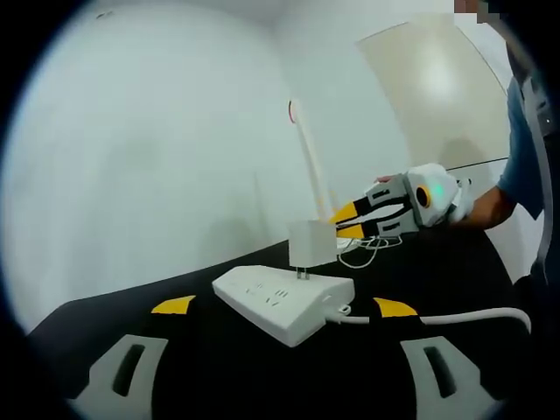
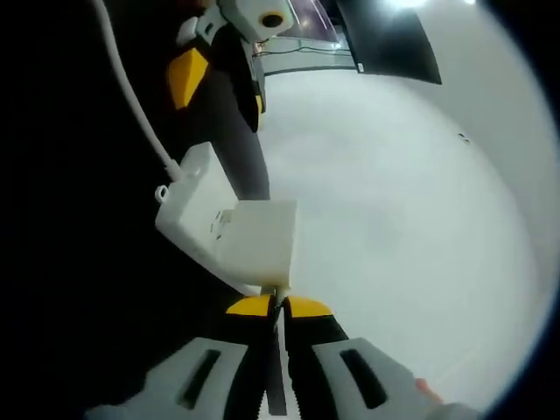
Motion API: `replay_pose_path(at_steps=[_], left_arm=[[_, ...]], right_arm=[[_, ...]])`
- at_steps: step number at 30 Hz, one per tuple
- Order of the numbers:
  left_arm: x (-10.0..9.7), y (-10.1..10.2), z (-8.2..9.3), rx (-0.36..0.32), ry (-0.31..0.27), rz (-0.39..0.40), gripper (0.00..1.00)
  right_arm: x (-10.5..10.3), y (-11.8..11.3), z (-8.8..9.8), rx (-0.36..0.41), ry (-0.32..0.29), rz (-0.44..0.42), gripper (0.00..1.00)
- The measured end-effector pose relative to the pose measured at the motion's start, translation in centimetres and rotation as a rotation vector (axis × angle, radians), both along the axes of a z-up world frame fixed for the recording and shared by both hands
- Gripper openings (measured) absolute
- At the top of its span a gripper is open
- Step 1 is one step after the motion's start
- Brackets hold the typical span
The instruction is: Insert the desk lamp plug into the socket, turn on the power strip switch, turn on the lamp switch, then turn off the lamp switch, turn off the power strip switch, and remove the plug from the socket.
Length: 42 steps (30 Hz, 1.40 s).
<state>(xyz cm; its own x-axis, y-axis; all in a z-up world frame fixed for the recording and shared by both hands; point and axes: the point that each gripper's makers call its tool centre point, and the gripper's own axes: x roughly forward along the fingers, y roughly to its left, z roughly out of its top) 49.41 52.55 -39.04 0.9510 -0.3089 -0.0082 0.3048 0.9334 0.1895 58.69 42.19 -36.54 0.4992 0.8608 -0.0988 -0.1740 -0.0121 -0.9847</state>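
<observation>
Black table — right gripper fingers pinching plug above power strip; left gripper spread.

The white rectangular power strip's thick white cable runs off past the right side of the left gripper view, its far end unseen. The white block-shaped plug covers part of the white power strip in the right gripper view, hiding its pins. The strip's switch is too small to make out. The black counter is cut off at the bottom.
</observation>
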Motion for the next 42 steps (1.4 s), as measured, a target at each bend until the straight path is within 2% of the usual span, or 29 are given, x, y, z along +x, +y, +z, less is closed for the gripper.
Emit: replay_pose_path(at_steps=[13, 15, 19, 31, 34, 38, 42], left_arm=[[0.0, -0.1, 0.0, 0.003, 0.001, -0.002, 0.76], [0.0, -0.2, 0.0, 0.004, 0.001, -0.003, 0.76], [0.1, -0.1, 0.0, 0.001, 0.0, -0.003, 0.76], [0.2, 0.0, 0.0, 0.003, 0.0, 0.0, 0.75], [0.2, -0.1, -0.1, 0.011, 0.006, 0.005, 0.75], [0.2, 0.1, 0.2, -0.002, -0.001, 0.018, 0.72], [0.6, -0.2, 1.4, -0.099, 0.002, 0.026, 0.68]], right_arm=[[-0.7, -0.8, -0.2, -0.01, 0.011, -0.001, 0.07], [-0.6, -0.7, -0.4, -0.023, -0.014, -0.008, 0.07], [-0.5, -0.7, -0.5, -0.017, 0.003, -0.004, 0.07], [-1.1, -1.3, -0.5, -0.011, -0.003, -0.005, 0.07], [-1.4, -1.4, -0.4, -0.013, -0.025, -0.008, 0.07], [-1.6, -1.4, -0.4, -0.025, -0.056, -0.012, 0.07], [-1.8, -1.5, -0.6, -0.045, -0.087, -0.006, 0.07]])
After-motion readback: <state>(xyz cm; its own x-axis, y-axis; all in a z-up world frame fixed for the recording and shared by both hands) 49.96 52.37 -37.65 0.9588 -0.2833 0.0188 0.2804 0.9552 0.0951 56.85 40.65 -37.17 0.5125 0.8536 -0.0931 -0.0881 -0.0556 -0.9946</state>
